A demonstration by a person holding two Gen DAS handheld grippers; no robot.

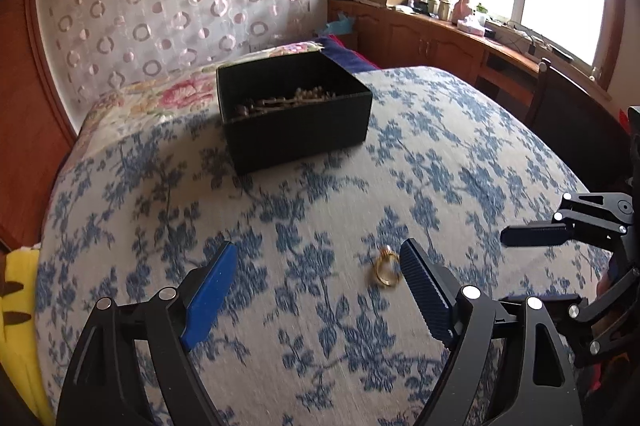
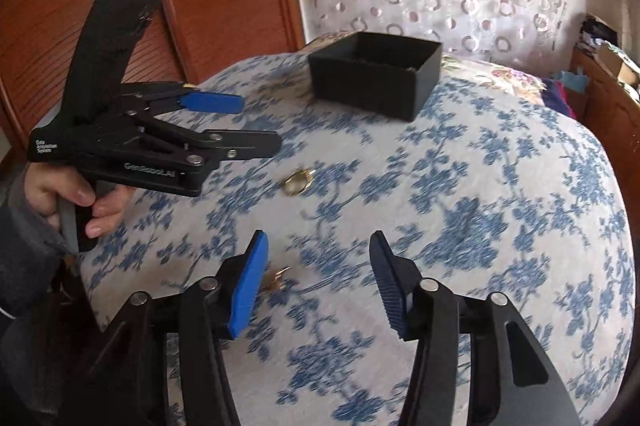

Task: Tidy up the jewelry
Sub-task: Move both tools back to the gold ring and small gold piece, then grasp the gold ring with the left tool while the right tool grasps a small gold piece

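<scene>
Here both grippers — left gripper (image 1: 316, 290), right gripper (image 2: 318, 282) — hover agape.

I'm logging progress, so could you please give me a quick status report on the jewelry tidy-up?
Left gripper open, empty; right gripper open, empty. Gold ring loose on bedspread, beside left fingers. Small gold piece by right gripper. Black box beyond, path clear.

The bedspread (image 1: 460, 146) lay bare between the black box (image 1: 292, 114) near the headboard end and the gold ring (image 1: 386, 268) toward the foot edge. A second small gold piece (image 2: 278, 280) sat nearer the foot edge.
</scene>
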